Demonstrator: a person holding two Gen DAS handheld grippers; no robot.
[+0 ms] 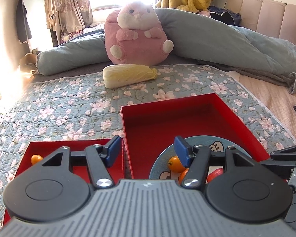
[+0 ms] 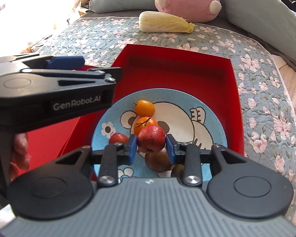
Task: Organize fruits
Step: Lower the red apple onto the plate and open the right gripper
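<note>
My right gripper [image 2: 151,146] is shut on a small red fruit [image 2: 151,140], held just above a blue cartoon plate [image 2: 203,122] that lies in the large red box [image 2: 187,67]. On the plate are a yellow-orange fruit [image 2: 144,107], a mandarin [image 2: 143,123], another small red fruit [image 2: 118,138] and a brown fruit [image 2: 157,163]. My left gripper [image 1: 148,150] is open with nothing between its pads, and it hovers over the gap between the small red box [image 1: 49,145] and the large one [image 1: 167,118]. One orange fruit [image 1: 36,159] lies in the small box.
Both boxes sit on a floral quilt [image 1: 69,108]. A napa cabbage [image 1: 130,75] lies beyond them in front of a pink plush toy [image 1: 138,35] and a rolled blue duvet [image 1: 227,39]. A hand [image 2: 19,154] holds the left gripper.
</note>
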